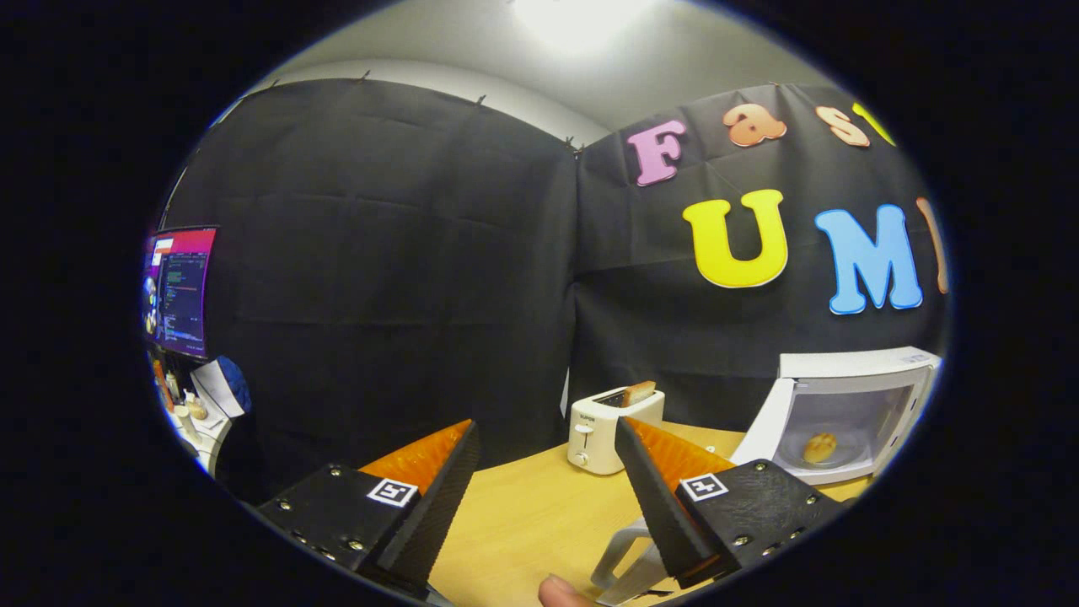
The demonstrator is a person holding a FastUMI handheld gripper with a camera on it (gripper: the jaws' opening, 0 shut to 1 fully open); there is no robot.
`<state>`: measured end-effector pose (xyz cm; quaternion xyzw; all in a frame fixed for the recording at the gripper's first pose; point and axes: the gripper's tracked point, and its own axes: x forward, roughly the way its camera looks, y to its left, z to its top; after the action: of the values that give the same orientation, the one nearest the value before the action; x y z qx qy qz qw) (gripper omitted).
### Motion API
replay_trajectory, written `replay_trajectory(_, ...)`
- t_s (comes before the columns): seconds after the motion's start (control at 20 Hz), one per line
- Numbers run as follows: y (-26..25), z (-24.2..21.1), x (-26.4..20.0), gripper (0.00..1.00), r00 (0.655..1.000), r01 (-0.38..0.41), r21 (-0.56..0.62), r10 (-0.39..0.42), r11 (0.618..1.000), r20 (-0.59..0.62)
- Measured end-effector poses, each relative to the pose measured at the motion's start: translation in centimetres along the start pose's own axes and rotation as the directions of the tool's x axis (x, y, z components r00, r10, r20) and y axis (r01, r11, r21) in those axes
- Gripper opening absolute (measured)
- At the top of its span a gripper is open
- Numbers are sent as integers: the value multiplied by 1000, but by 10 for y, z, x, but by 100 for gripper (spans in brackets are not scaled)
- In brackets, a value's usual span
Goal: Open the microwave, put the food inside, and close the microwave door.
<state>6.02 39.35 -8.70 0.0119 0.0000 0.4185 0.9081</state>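
Gripper (548,472) fingers spread apart, holding nothing, over the wooden table (523,523); bread roll (820,448) already sits inside the open microwave (851,413) beyond them; door (763,426) likely light, stiff, best pushed at its free edge.

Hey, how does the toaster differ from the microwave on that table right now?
The toaster is small and stands just ahead of the open gripper, between its fingers; the microwave is bigger and sits off beyond the right finger. The toaster holds a slice of toast sticking out of its top; the microwave, its door swung open, has a bun inside. Both are white.
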Motion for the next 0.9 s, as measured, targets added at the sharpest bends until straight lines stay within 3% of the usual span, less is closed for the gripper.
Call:
replay_trajectory(0.15,20,-13,2,97,999,-45,-50,44,998,-22)
replay_trajectory(0.2,26,-17,4,91,998,-46,-57,43,997,-42)
replay_trajectory(0.3,23,-44,6,71,994,-5,-65,-2,998,-112)
replay_trajectory(0.4,8,-68,12,41,984,48,-69,-59,996,-166)
replay_trajectory(0.5,-7,-87,13,20,974,102,-54,-111,993,-200)
replay_trajectory(0.6,-30,-102,8,20,962,160,-18,-160,987,-219)
replay_trajectory(0.7,-32,-111,-9,4,958,162,19,-152,987,-243)
replay_trajectory(0.9,-66,-113,-48,4,937,237,-97,-254,967,-240)
